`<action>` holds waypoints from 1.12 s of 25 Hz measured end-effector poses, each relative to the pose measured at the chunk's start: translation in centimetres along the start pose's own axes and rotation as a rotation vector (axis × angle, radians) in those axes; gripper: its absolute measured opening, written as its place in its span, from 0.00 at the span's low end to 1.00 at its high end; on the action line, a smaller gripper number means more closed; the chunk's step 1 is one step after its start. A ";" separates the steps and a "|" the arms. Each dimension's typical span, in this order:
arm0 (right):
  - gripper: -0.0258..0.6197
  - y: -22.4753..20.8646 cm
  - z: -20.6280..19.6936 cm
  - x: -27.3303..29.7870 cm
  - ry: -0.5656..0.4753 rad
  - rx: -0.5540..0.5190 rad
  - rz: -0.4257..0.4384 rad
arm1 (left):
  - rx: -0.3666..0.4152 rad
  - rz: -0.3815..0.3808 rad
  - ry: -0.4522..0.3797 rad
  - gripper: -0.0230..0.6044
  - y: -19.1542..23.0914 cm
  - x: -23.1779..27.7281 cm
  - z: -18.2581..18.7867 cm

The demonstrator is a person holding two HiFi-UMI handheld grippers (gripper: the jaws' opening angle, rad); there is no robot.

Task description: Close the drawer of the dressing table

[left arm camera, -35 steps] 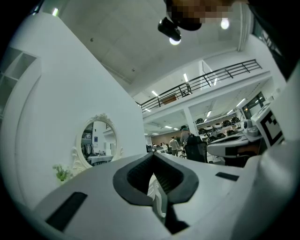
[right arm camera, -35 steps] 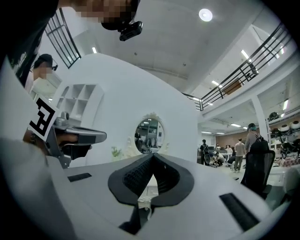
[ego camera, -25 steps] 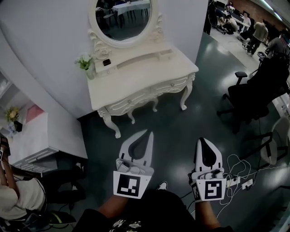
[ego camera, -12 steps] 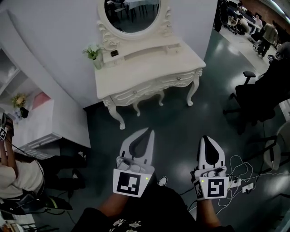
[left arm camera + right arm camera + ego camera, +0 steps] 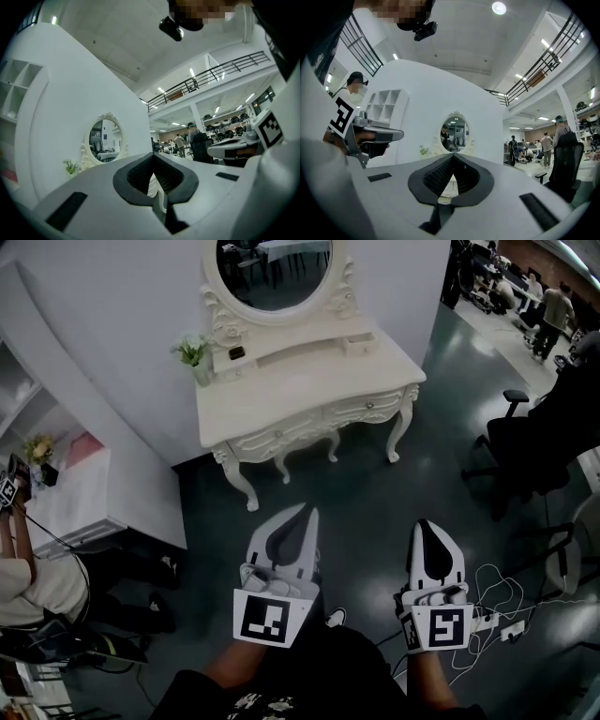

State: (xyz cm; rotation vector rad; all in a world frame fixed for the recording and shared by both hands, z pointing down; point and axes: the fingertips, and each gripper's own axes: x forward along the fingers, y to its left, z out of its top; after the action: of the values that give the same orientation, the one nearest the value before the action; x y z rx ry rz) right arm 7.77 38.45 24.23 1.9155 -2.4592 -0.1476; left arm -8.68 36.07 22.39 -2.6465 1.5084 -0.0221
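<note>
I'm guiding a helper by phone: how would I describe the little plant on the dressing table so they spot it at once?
Find the white dressing table against the wall, under its oval mirror. At the tabletop's back corner, left of the mirror in the head view, stands the plant, green leaves in a pale vase. The other flowers sit apart on the low cabinet.

A big open-plan work hall: mezzanine railing (image 5: 211,75), office chair (image 5: 530,437), a dressing table (image 5: 309,381) against a white partition (image 5: 112,324)
</note>
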 end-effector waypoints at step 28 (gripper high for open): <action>0.04 -3.1 -1.3 10.5 0.024 0.000 -0.011 | -0.026 -0.031 0.007 0.04 4.3 10.6 -1.7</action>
State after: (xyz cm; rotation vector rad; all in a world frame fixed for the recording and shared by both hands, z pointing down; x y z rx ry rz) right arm 8.32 27.43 24.84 1.9200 -2.4338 -0.1241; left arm -7.10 24.64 23.33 -2.6921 1.4802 -0.0140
